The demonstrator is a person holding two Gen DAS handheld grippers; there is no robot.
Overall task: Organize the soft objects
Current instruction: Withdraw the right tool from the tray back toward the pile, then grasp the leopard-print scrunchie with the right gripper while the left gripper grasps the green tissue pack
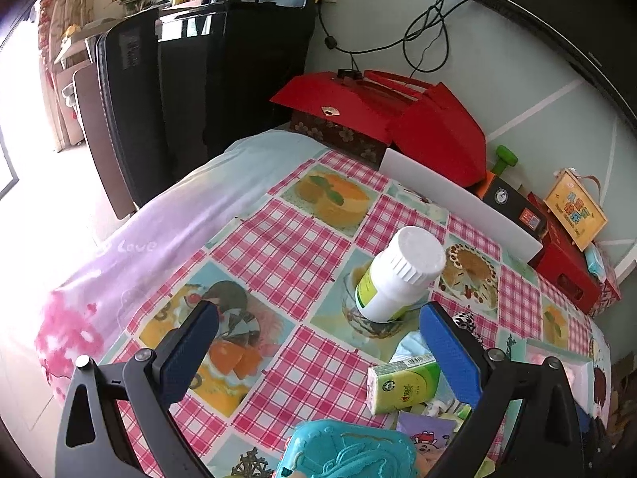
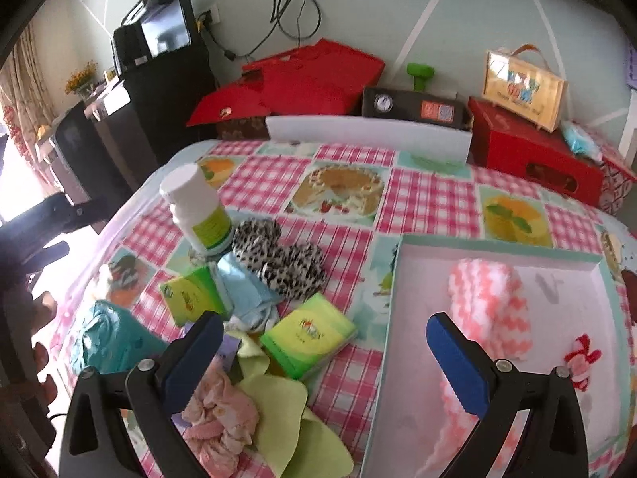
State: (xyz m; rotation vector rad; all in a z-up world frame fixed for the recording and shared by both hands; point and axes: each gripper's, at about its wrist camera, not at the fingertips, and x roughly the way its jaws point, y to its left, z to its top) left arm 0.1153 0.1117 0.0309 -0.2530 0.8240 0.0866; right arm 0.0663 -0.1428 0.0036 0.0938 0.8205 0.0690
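In the right wrist view my right gripper (image 2: pixel 324 336) is open and empty above the table. A shallow box lid (image 2: pixel 497 253) at the right holds a pink-and-white fluffy cloth (image 2: pixel 487 298) and a small red-and-pink soft toy (image 2: pixel 581 360). Left of it lies a pile: a leopard-print scrunchie (image 2: pixel 278 261), a light blue cloth (image 2: pixel 247 294), two green tissue packs (image 2: pixel 308 334), a pink crumpled cloth (image 2: pixel 217 418) and a yellow-green cloth (image 2: pixel 282 410). My left gripper (image 1: pixel 318 320) is open and empty near a tissue pack (image 1: pixel 402 382).
A white bottle (image 1: pixel 398 275) stands among the pile, also in the right wrist view (image 2: pixel 199 207). A teal plastic item (image 1: pixel 346 452) lies at the near edge. Red boxes (image 2: pixel 533 159), a white board (image 2: pixel 368 131) and a black box (image 2: pixel 414 107) line the far side.
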